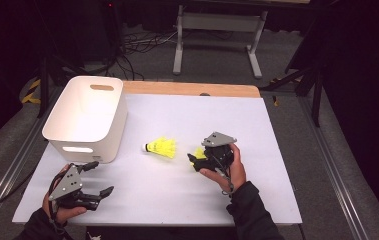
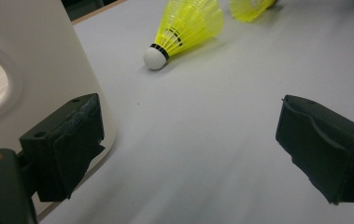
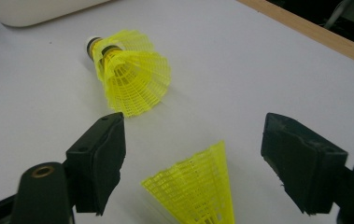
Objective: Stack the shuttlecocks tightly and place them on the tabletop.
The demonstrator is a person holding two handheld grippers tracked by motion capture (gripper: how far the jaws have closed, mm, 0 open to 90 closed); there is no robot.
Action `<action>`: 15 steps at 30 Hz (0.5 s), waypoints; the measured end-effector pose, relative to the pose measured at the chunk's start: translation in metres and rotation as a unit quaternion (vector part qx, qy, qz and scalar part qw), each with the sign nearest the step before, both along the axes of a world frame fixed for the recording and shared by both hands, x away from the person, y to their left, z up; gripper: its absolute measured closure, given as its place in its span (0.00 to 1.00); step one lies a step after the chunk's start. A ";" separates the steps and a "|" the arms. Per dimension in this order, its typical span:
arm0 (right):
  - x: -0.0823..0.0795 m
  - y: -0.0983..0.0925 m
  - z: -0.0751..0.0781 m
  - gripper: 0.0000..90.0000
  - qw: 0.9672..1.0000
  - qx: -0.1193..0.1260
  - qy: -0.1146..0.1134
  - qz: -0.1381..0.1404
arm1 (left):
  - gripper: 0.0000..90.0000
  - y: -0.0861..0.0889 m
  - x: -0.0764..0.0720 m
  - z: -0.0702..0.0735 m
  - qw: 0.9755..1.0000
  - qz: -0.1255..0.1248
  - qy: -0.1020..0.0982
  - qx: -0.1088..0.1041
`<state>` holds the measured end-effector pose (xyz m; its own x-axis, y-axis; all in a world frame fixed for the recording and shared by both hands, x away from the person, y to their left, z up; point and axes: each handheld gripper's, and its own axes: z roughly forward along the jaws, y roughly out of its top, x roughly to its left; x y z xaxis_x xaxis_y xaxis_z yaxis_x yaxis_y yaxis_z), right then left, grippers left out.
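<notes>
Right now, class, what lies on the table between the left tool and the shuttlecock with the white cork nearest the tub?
Nothing: in the left gripper view, bare white tabletop runs from the open left tool to the shuttlecock. The tub stands off to one side.

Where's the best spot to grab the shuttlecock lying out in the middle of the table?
Probably the shuttlecock by its narrow neck just behind the white cork, coming from above. It lies on its side, and the flared yellow skirt would likely crush under the claw.

Both the left gripper (image 1: 98, 178) and right gripper (image 1: 193, 161) hold their jaws wide.
</notes>
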<state>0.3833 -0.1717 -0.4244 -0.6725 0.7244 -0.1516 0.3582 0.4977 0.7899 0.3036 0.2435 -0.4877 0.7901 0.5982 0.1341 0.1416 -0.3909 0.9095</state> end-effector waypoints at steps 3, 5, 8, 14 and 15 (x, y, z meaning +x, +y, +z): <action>-0.001 0.002 -0.001 0.27 1.000 -0.005 0.000 0.003 | 0.09 0.000 0.000 0.000 1.000 0.001 0.000 0.000; -0.001 0.003 -0.001 0.27 1.000 -0.006 0.001 0.007 | 0.09 0.000 0.000 0.000 1.000 0.002 0.001 -0.001; 0.000 0.003 -0.002 0.27 1.000 -0.004 0.006 0.009 | 0.09 0.002 0.000 0.000 1.000 0.007 -0.003 -0.005; 0.006 0.001 -0.012 0.27 0.999 -0.001 0.032 0.010 | 0.09 0.002 0.002 0.001 1.000 0.002 -0.002 0.000; 0.006 0.001 -0.013 0.27 0.999 -0.004 0.038 0.010 | 0.09 0.001 0.002 0.001 1.000 0.001 -0.002 0.000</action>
<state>0.3894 -0.1708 -0.4375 -0.6966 0.7097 -0.1052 0.4065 0.5113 0.7572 0.3056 0.2450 -0.4864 0.7878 0.6005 0.1374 0.1386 -0.3901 0.9103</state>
